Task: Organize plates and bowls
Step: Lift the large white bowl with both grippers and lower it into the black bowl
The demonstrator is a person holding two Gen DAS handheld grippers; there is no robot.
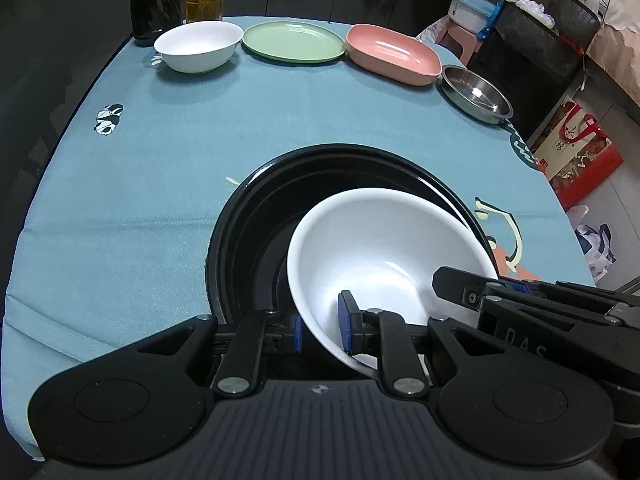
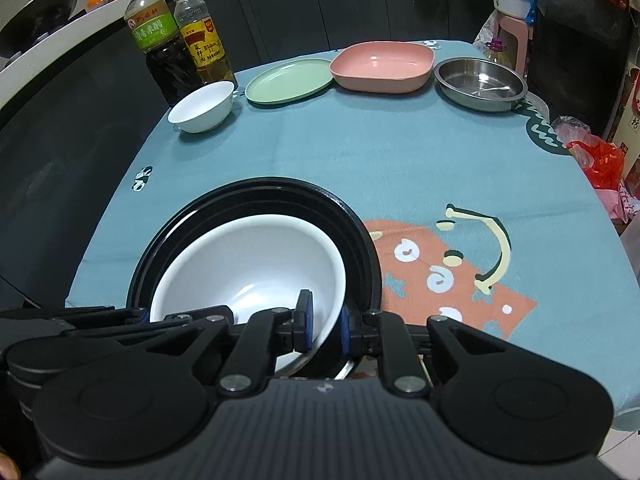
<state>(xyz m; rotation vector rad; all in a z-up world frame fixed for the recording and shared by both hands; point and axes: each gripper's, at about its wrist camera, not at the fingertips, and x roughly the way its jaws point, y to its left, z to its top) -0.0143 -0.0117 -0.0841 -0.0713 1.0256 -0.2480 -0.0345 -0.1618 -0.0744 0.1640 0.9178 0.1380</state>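
Right gripper [image 2: 323, 330] clamps the near rim of a large white bowl [image 2: 248, 268] sitting in a black dish [image 2: 360, 236] on the blue-clothed desk [image 2: 360, 152]. Far edge: small white bowl [image 2: 202, 108], green plate [image 2: 288, 80], pink dish [image 2: 382, 65], steel pan [image 2: 480, 84], two bottles [image 2: 188, 48].

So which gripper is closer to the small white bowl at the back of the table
Left, by a modest margin. Both the left gripper and right gripper clamp the big white bowl's rim at the near edge, but the small white bowl sits far-left.
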